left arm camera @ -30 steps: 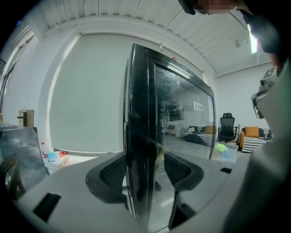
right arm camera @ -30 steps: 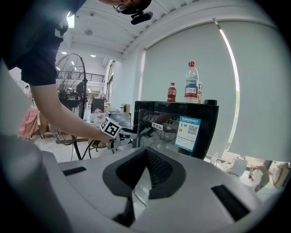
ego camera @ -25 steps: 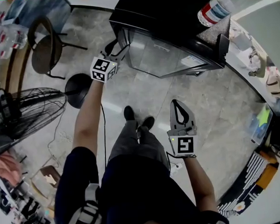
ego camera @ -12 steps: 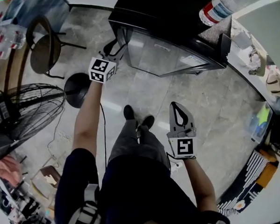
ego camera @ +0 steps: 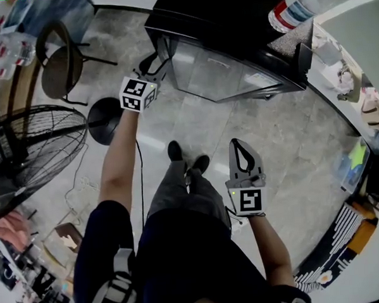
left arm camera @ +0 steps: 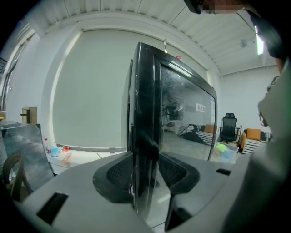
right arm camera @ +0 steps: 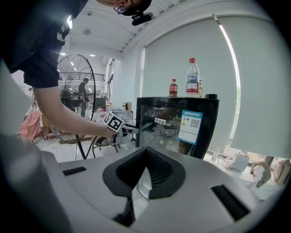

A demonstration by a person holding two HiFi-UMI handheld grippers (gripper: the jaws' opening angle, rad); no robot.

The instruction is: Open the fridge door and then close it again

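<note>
A small black fridge with a glass door stands on the floor ahead of me. My left gripper reaches to the door's left edge. In the left gripper view that dark door edge runs upright between the two pads of the left gripper. The jaws have just been closing and the pads press on both of its sides. My right gripper hangs in the air over the floor, away from the fridge. It is shut with nothing between the pads of the right gripper. The door looks shut or nearly so.
A large standing fan and its round base are at my left, with a chair behind them. Bottles stand on top of the fridge. A counter with small things curves along the right.
</note>
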